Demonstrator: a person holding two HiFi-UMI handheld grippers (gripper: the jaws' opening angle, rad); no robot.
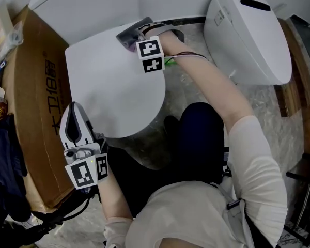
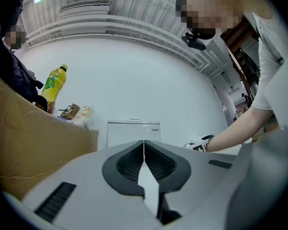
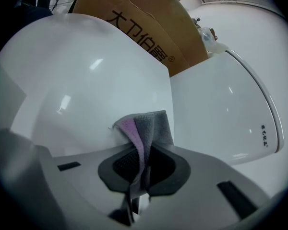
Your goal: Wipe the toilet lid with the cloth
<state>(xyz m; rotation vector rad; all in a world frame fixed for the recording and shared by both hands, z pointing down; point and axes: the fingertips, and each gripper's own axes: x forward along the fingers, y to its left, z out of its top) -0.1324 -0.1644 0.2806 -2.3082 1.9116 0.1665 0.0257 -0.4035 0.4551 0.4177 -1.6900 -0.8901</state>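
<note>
I am counting two grippers, one cloth, two toilets, one cardboard box and one yellow bottle. The right gripper is pinching the grey-and-lilac cloth between its jaws, and the folded cloth is pressing against the far edge of the closed white toilet lid, close to the cistern. The person's right arm is reaching straight out over the bowl's side, forearm bare and sleeve white. The left gripper is hanging low at the near left rim of the lid, jaws pressed together with nothing in them, pointing towards the cistern. The cardboard box (Chinese characters are printed along its side) is standing just beside the toilet on the left. The second toilet is sitting to the right, apart from the first. The yellow bottle is standing on top of the box. A pale marbled floor is showing underneath, and white walls are closing the room in.
</note>
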